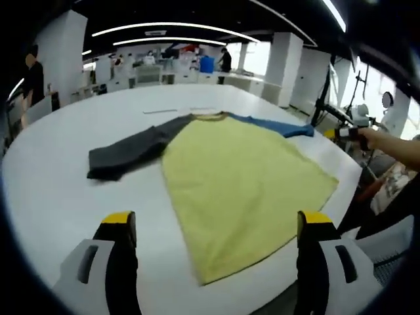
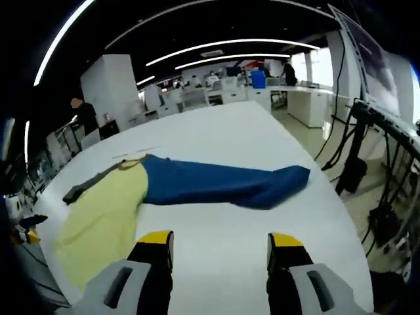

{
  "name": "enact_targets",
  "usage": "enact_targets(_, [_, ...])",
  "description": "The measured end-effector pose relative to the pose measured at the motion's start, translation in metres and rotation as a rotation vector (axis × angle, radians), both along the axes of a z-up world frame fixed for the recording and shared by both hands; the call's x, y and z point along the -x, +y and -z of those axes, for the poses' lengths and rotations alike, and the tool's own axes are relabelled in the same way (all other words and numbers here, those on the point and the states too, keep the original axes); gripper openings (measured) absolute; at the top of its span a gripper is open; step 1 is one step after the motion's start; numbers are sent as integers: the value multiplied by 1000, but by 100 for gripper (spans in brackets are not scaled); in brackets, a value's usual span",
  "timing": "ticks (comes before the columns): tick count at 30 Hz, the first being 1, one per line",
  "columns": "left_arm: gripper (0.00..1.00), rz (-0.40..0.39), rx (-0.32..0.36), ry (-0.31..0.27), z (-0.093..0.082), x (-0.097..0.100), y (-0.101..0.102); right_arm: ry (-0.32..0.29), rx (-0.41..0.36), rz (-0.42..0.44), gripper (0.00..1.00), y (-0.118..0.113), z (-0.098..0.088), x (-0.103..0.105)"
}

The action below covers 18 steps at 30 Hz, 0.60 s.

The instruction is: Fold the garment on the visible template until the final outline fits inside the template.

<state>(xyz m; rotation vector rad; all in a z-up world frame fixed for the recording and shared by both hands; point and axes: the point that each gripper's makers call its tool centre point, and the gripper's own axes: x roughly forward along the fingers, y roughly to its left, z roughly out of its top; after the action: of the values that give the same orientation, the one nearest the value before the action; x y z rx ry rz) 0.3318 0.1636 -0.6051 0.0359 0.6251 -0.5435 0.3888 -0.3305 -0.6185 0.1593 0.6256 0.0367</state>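
A long-sleeved shirt lies flat on the white table (image 1: pixel 59 190). Its body is yellow (image 1: pixel 243 177), one sleeve is dark grey (image 1: pixel 131 151), the other blue (image 1: pixel 275 125). My left gripper (image 1: pixel 216 226) is open above the table's near edge, its yellow-tipped jaws standing either side of the shirt's hem corner without touching it. In the right gripper view the blue sleeve (image 2: pixel 223 184) stretches out across the table, with the yellow body (image 2: pixel 105 216) to its left. My right gripper (image 2: pixel 220 246) is open and empty over bare table (image 2: pixel 223 138), just short of the blue sleeve.
A person's arm (image 1: pixel 394 147) holding a gripper comes in from the right of the left gripper view. Tripod legs and cables (image 2: pixel 367 164) stand beside the table's right edge. Desks and people are in the office behind.
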Motion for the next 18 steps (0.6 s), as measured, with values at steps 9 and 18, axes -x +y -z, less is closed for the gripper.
enact_targets(9, [99,28,-5,-4,1,-4,-3,-39,34,57,38,-34,7,-23])
enact_targets(18, [93,13,-31,14,7,-1,1,-15,-12,123,22,-48,20,-44])
